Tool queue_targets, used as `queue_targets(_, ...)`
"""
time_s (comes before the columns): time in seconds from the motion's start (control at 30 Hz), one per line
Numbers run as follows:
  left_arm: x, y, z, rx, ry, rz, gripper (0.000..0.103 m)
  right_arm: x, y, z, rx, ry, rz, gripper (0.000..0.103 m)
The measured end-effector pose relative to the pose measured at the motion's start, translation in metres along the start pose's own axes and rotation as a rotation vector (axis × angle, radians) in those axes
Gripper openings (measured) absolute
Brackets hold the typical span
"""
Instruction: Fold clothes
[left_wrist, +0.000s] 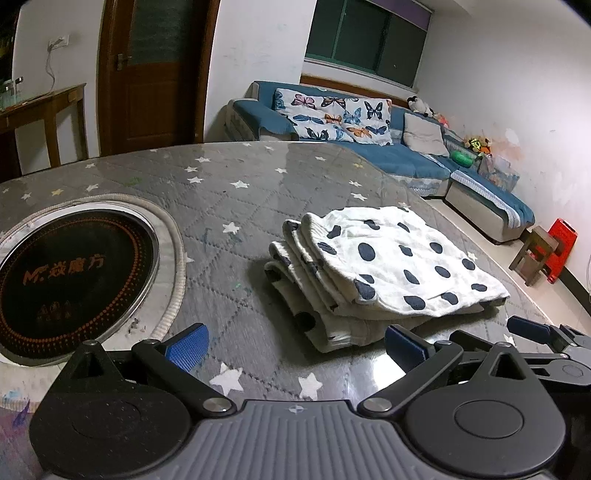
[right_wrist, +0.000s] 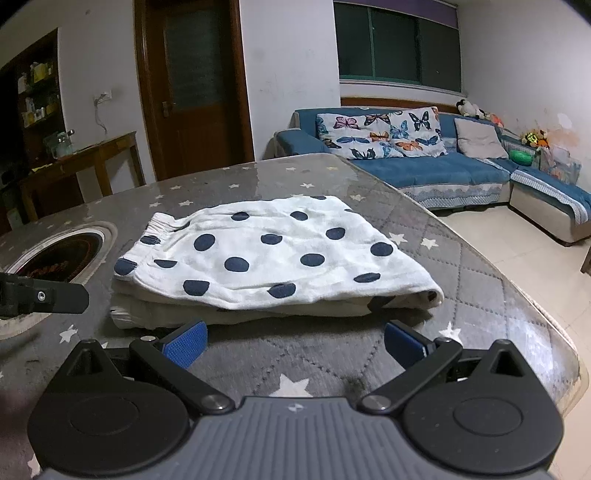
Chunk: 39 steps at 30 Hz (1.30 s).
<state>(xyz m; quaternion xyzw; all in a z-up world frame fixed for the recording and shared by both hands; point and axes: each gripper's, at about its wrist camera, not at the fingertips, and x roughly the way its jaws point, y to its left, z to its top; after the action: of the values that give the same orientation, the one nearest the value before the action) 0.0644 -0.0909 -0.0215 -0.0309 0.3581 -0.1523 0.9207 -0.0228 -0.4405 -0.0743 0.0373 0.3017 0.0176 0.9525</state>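
Garment: the dotted garment (right_wrist: 266, 254) lies folded in a thick stack on the table (right_wrist: 472, 295), just ahead of both grippers; we see its elastic waistband at the far left and a rounded fold at the right.
Stack: the layers (left_wrist: 314, 280) fan out unevenly along the edge nearest the left view, and the bottom layer juts toward us.
Right gripper: our right gripper (right_wrist: 293, 341) hovers low by the near edge, jaws spread wide, holding nothing.
Left gripper: our left gripper (left_wrist: 295, 345) sits off the stack's near left corner, jaws likewise spread and empty.
Step, as we judge it: the folding looks nearly done; what remains is squaring and flattening.
How we do it well: we nudge the jutting bottom layer under the top, press down gently on the top face, and avoid pinching a single layer, which could pull the stack apart.
Risk: the table looks glossy, so we expect the stack to slide if pushed from one side only.
Nearby: the inset cooktop (left_wrist: 70, 284) lies to the left, apart from the cloth.
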Motion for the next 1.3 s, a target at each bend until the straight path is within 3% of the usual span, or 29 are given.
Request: queue_targets(1.3, 0.01, -0.013, -0.007, 0.071, 0.018, 0.012, 0.103, 0.013, -0.006, -0.006, 0.038, 0.034, 0.016, 0.103)
